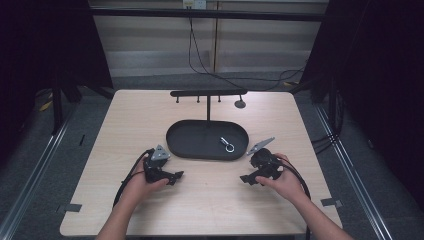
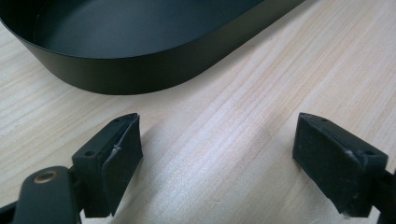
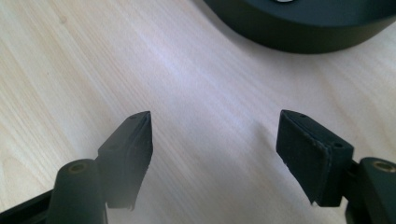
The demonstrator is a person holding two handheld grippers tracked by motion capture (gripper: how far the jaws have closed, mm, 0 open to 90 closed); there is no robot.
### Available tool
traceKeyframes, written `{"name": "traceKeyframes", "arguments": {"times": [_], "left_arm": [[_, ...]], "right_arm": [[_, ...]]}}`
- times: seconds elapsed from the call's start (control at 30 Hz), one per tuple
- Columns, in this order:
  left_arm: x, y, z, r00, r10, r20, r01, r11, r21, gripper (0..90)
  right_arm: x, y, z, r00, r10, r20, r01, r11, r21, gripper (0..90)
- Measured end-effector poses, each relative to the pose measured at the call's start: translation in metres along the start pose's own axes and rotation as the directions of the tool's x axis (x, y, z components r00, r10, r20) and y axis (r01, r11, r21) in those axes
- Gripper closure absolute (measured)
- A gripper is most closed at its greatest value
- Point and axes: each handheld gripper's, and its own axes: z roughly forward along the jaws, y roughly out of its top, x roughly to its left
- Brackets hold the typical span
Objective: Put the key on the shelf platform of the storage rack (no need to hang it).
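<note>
a small metal ring with a short clasp [image 1: 228,145] is seen lying in the black oval tray [image 1: 175,142], toward the tray's right end, apart from the wall. it is judged to be light, stiff and rather slippery: bright metal on a smooth floor, likely to skate away if nudged from one side. its flat lie leaves little to pinch, so hold is best taken across the thicker clasp part, or across the ring's rim with one pad on each side (the exact shape is too small to be told from the high view). it should not be fragile, and a firm squeeze would probably be tolerated.

from the tray's middle a thin post rises to a crossbar with small pegs [image 1: 208,93], on which such a ring could plausibly be hung. the tray wall is low but would have to be cleared from above.

the right tool [image 1: 246,178] rests on the desk [image 1: 130,115] just in front of the tray's right end, jaws spread wide with bare wood between them. the left tool [image 1: 177,176] lies in front of the tray's left end, likewise spread and holding nothing. the right tool is nearer the ring.
</note>
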Motion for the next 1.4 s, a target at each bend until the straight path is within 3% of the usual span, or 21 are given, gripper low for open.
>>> {"name": "traceKeyframes", "arguments": {"times": [0.57, 0.83, 1.17, 1.27, 1.4], "left_arm": [[0.0, 0.0, 0.0, 1.0, 0.001, 0.0, -0.001, 1.0, 0.0, 15.5], [-0.001, 0.0, 0.0, 1.0, -0.005, 0.003, 0.005, 1.0, -0.001, 15.5], [-0.001, 0.0, 0.0, 1.0, -0.004, 0.003, 0.004, 1.0, 0.0, 15.5], [-0.001, 0.0, 0.0, 1.0, -0.004, 0.003, 0.004, 1.0, -0.001, 15.5], [-0.001, 0.0, 0.0, 1.0, -0.002, 0.004, 0.002, 1.0, -0.001, 15.5]], "right_arm": [[0.001, -0.02, 0.005, 0.9996, -0.027, 0.003, 0.027, 1.0, 0.015, 25.1], [0.003, -0.026, 0.006, 0.9986, -0.05, 0.017, 0.05, 0.999, -0.009, 21.8], [0.0, -0.037, 0.007, 0.9981, -0.058, 0.019, 0.06, 0.994, -0.09, 15.8], [-0.002, -0.048, 0.009, 0.9985, -0.052, 0.019, 0.055, 0.983, -0.177, 13.8], [-0.002, -0.054, 0.01, 0.9985, -0.051, 0.022, 0.054, 0.972, -0.228, 13.4]]}}
